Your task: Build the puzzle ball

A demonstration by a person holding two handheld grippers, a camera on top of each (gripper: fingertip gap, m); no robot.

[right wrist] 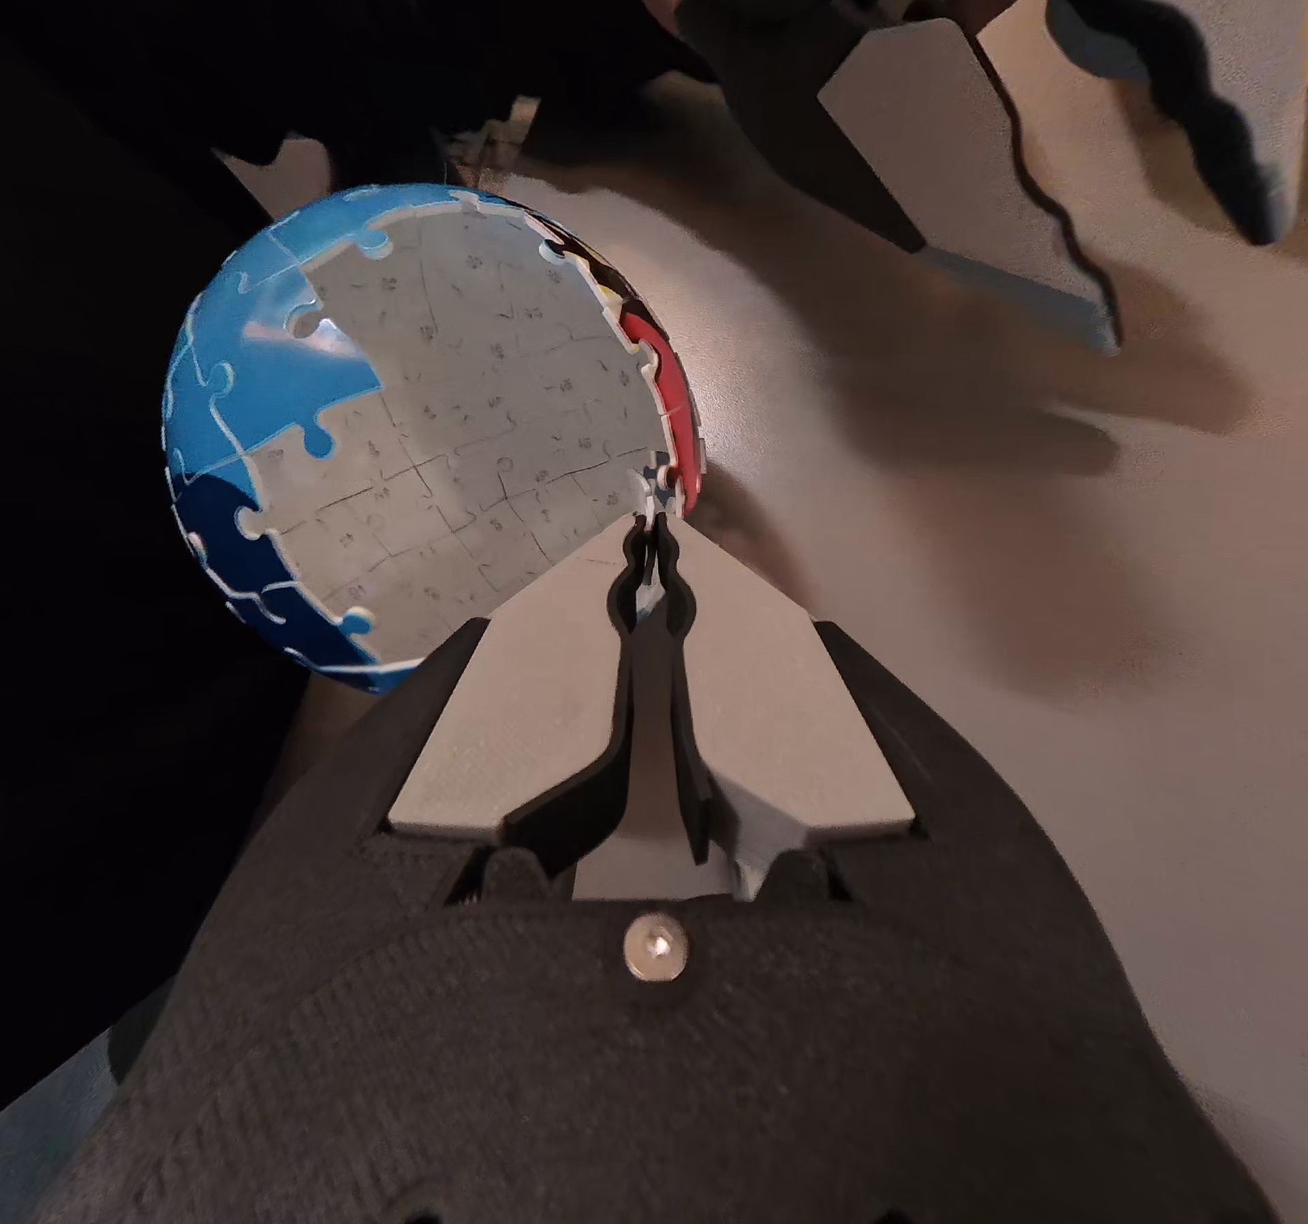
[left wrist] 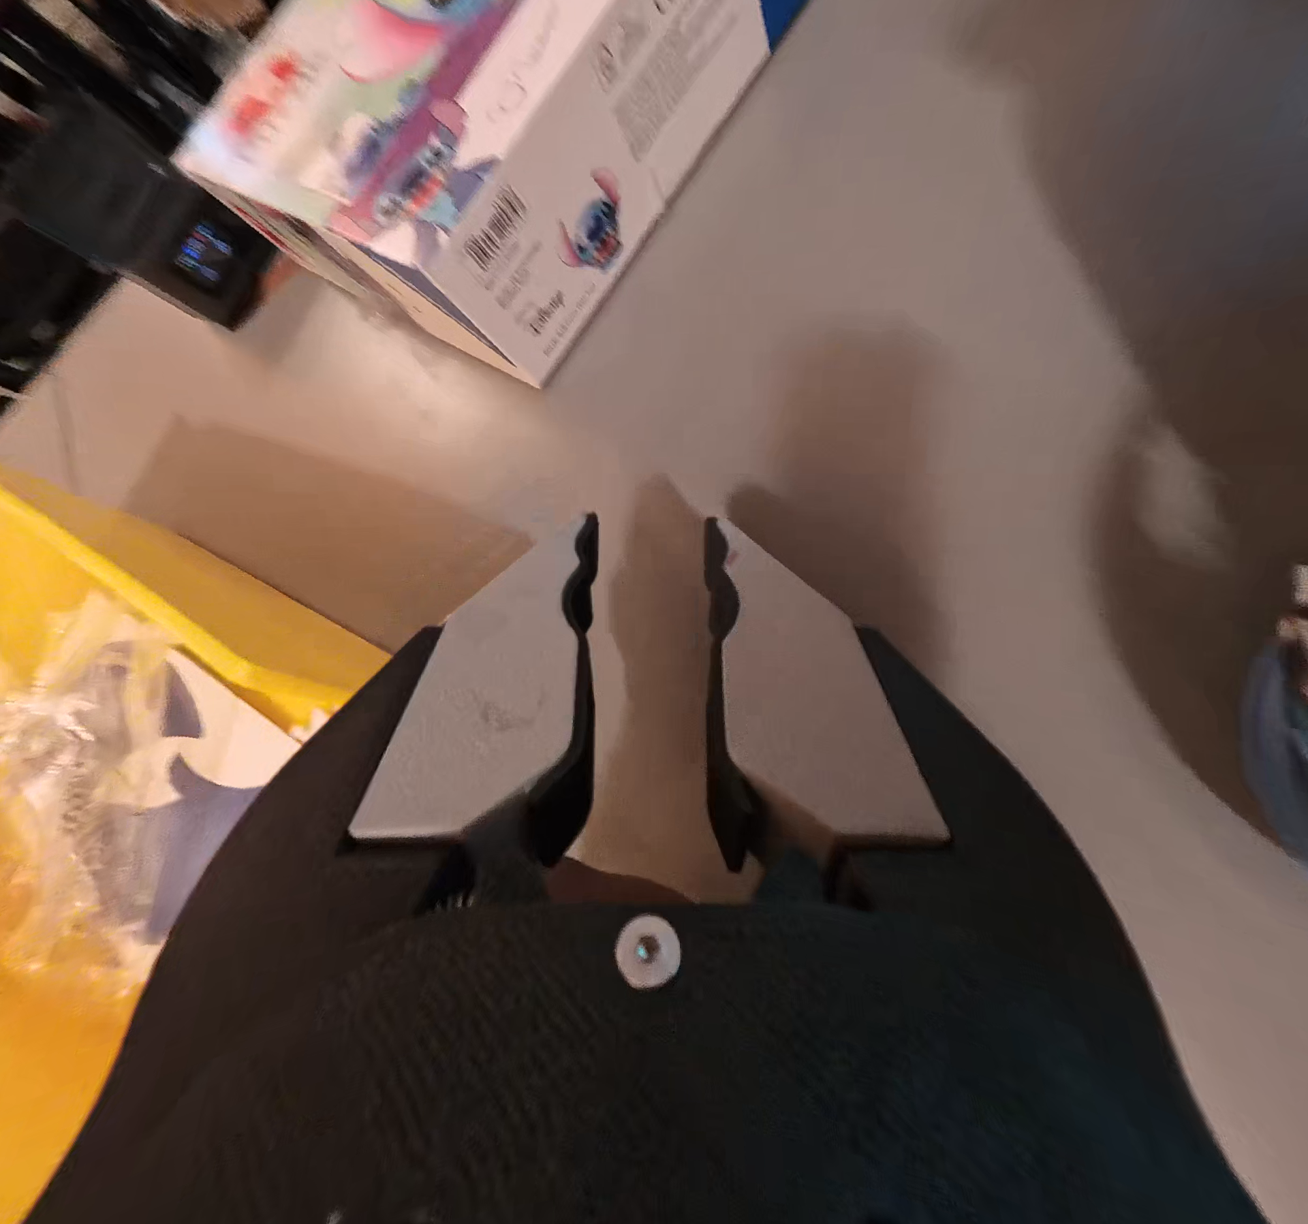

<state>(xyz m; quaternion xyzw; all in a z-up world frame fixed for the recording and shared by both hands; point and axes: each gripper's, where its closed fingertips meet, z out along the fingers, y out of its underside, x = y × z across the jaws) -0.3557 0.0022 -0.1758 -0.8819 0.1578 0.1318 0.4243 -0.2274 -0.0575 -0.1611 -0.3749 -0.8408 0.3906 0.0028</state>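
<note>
Left of the left tool [left wrist: 651, 539] sits a yellow bin [left wrist: 212, 613] of bagged pieces, with the puzzle box [left wrist: 509, 128] beyond it on the desk [left wrist: 885, 270]. That tool is spread and empty, low over bare desk, probably free to fetch the next piece. Right of it, the right tool [right wrist: 650, 533] is pressed together, pinching the rim of the ball [right wrist: 425, 426]. The ball is a part-built shell, held up off the desk with its grey inside showing, likely so a piece can be fitted at the open edge.
</note>
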